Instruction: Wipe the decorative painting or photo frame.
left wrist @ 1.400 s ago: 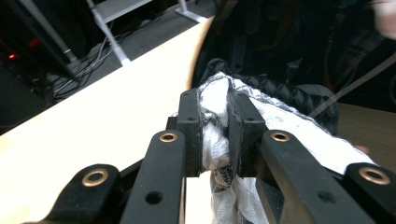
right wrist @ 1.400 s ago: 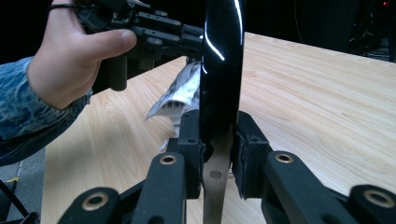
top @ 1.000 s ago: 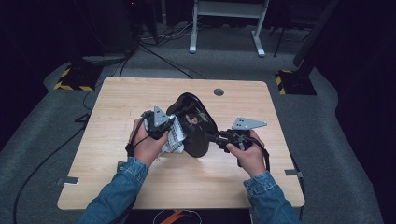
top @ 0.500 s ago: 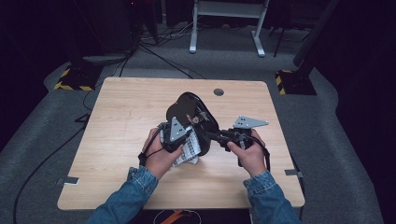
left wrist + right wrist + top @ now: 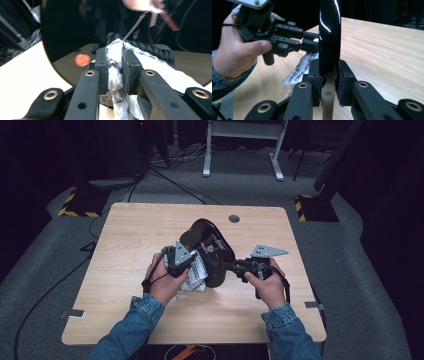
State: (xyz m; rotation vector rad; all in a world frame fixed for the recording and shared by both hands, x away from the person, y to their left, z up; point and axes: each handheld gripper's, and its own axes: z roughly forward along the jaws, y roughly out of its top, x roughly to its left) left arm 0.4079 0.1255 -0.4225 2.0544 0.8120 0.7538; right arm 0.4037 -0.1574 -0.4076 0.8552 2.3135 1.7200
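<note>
Two grips: black pan [image 5: 207, 251] between right jaws, white cloth [image 5: 115, 75] between left.

Cloth's [image 5: 116, 75] lower end cut off below left claw [image 5: 115, 60].

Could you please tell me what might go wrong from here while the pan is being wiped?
1. The right hand-held gripper pinches only the thin handle of the glossy black frying pan, held on edge; it could twist or slip.
2. The left hand-held gripper clamps just a fold of the white patterned cloth, which could pull free while rubbing.
</note>
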